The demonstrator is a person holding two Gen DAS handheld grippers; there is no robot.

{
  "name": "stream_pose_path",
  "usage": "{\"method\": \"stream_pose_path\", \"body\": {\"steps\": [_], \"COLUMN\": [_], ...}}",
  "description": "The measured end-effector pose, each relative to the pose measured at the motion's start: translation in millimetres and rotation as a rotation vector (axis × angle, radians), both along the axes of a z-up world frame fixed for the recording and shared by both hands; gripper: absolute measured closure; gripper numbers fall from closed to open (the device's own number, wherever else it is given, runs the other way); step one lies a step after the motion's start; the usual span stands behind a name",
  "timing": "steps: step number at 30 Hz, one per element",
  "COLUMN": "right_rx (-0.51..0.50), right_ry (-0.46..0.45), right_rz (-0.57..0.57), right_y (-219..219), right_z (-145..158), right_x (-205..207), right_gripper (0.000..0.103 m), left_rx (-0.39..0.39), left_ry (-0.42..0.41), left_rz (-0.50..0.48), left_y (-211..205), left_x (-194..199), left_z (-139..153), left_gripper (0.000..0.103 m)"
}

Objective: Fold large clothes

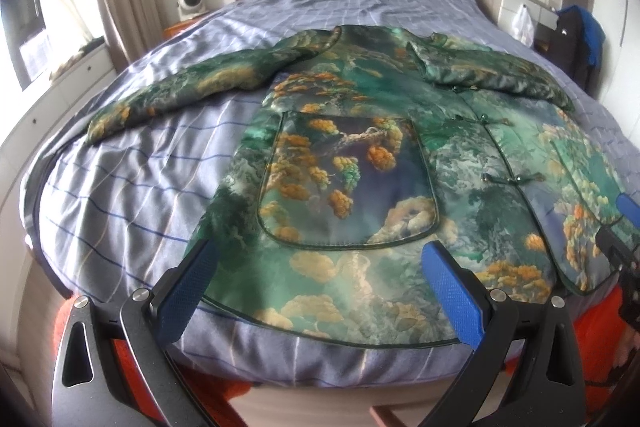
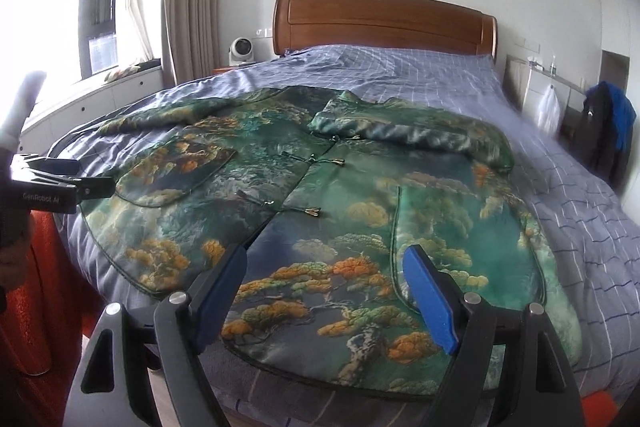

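Note:
A green satin jacket (image 1: 360,99) with orange pine patterns lies face up on the bed, its hem toward me. Its front is closed with knot buttons (image 2: 314,211). One sleeve (image 1: 160,95) stretches out to the left; the other (image 2: 432,137) lies folded across near the collar. My left gripper (image 1: 320,263) stands open just above the hem, below the left patch pocket (image 1: 348,183), with nothing between its fingers. My right gripper (image 2: 324,263) is open over the right half of the jacket (image 2: 340,195) near the hem, gripping nothing. A blue finger (image 1: 629,207) of it shows at the left wrist view's right edge.
A blue checked bedcover (image 1: 140,167) lies under the jacket, with a wooden headboard (image 2: 384,23) behind. A white fan (image 2: 242,51) sits on the nightstand by the curtain. Dark and blue clothes (image 2: 608,131) hang at the right. An orange-red cloth (image 2: 36,287) hangs by the bed's foot.

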State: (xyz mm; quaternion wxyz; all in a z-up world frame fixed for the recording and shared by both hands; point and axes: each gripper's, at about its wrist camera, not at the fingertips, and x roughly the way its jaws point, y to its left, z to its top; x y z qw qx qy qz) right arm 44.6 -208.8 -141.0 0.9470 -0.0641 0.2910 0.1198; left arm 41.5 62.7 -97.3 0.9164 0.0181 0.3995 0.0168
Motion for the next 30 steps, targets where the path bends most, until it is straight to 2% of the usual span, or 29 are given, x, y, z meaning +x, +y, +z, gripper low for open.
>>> {"method": "stream_pose_path", "body": {"steps": [10, 30], "right_rx": [-0.025, -0.029], "right_ry": [-0.025, -0.011], "right_rz": [0.013, 0.013], "right_y": [7.0, 9.0], "right_z": [2.9, -2.0], "right_x": [-5.7, -3.3], "right_gripper": [0.023, 0.023], "left_rx": [0.001, -0.003], "left_ry": [-0.013, -0.002], "left_rz": [0.000, 0.005], "left_y": [0.5, 1.5], "left_x": [-1.6, -1.2], "left_z": [2.8, 0.2], "left_gripper": [0.001, 0.001]}}
